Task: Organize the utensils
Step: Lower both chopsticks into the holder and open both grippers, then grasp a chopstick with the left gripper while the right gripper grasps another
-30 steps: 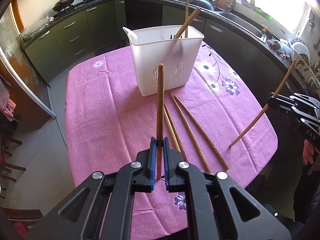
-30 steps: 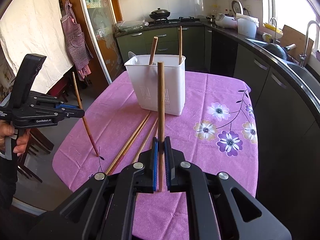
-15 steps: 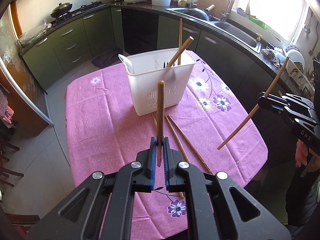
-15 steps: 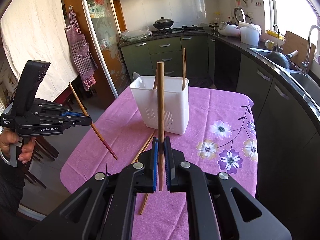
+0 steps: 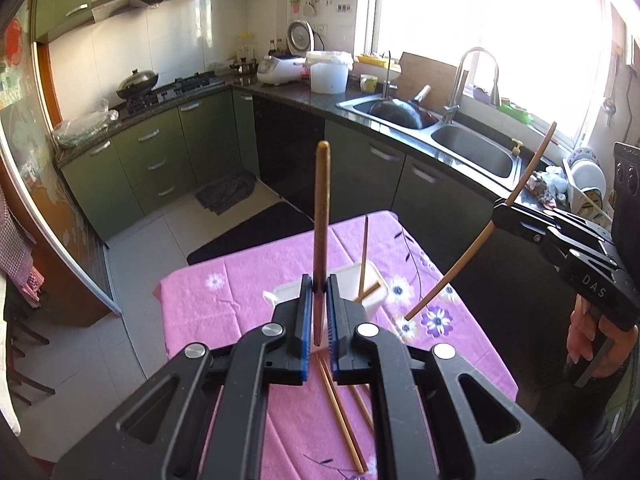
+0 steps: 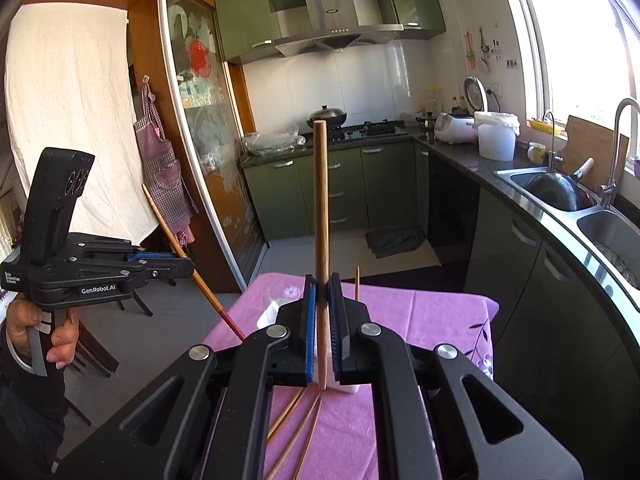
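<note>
My left gripper (image 5: 318, 286) is shut on a wooden chopstick (image 5: 321, 216) that stands upright, high above the table. My right gripper (image 6: 323, 286) is shut on another wooden chopstick (image 6: 321, 208), also upright. Each gripper shows in the other's view, the right gripper (image 5: 500, 210) at the right and the left gripper (image 6: 188, 268) at the left, each with its chopstick slanted down. The white utensil holder (image 5: 372, 276) sits on the pink table below, mostly hidden by my fingers, with two chopsticks in it. Several loose chopsticks (image 5: 340, 408) lie on the cloth in front of it.
The pink flowered tablecloth (image 5: 208, 308) covers a small table. Green cabinets, a stove with a wok (image 5: 138, 82) and a double sink (image 5: 472, 150) run along the back and right. A dark chair (image 6: 80, 360) stands at the left.
Both grippers have lifted high with their chopsticks and tilted up, so the table and holder dropped low in both views and the kitchen walls came into sight.
</note>
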{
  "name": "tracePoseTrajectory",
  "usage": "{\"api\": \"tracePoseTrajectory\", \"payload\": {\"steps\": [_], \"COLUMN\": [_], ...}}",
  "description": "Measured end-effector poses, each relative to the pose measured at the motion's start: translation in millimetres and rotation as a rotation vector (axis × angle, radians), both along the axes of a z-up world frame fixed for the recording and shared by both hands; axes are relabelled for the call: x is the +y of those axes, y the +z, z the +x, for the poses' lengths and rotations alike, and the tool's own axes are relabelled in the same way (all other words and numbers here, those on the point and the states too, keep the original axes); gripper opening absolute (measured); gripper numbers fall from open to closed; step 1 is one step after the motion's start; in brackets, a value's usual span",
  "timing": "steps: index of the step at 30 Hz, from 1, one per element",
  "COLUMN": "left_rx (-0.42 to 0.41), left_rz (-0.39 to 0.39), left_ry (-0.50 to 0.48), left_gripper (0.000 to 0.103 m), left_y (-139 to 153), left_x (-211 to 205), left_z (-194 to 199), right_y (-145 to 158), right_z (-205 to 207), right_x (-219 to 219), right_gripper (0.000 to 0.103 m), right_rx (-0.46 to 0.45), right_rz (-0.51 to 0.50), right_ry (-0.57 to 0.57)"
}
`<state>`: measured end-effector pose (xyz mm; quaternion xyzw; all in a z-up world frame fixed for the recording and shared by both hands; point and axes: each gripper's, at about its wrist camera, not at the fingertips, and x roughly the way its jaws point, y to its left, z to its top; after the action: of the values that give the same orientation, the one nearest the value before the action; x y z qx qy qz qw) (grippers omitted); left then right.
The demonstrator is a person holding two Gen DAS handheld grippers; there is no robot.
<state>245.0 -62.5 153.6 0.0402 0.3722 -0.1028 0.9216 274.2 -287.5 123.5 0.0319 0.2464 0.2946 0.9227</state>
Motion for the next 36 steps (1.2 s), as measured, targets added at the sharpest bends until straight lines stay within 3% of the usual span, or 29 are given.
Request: {"api": "tracePoseTrajectory", "payload": {"steps": [4,9,14,19,23,28,31,36], "left_rx": [-0.007,0.128,0.226,0.222,0.173,0.153,0.238,0.462], "left_rz": [0.010,0.014,0.010,0.012,-0.003,-0.005,0.008,0.009], "left_ry": [0.020,0.022,0.026,0.017,0.009,-0.005,-0.024,-0.043], "left_gripper": [0.007,0.007,0.007,0.009,0.018,0.023,0.027,0.027], "left_y": [-11,-65,-102,-95,-69,-60,-93,-190], "left_x": [-5,-9,-2,0,1,4,0,-8], "left_z": [33,67,75,65,45,9,-10,-20], "right_y": [-2,-49,-85,-78,-58,-47,-68,-145], "right_z": [38,76,94,84,58,16,-5,-21], "right_x": [14,40,51,48,41,24,17,9], "right_gripper": [0.007,0.007,0.008,0.013,0.013,0.024,0.027,0.028], "right_rx": [-0.004,0.100,0.173,0.158,0.114,0.079,0.118,0.270], "right_rz": [-0.012,-0.056,-0.091,-0.088,-0.074,-0.078,-0.128,-0.217], "right_ry": [-0.046,-0.015,-0.001,0.012,0.013,0.023,0.027,0.039]}}
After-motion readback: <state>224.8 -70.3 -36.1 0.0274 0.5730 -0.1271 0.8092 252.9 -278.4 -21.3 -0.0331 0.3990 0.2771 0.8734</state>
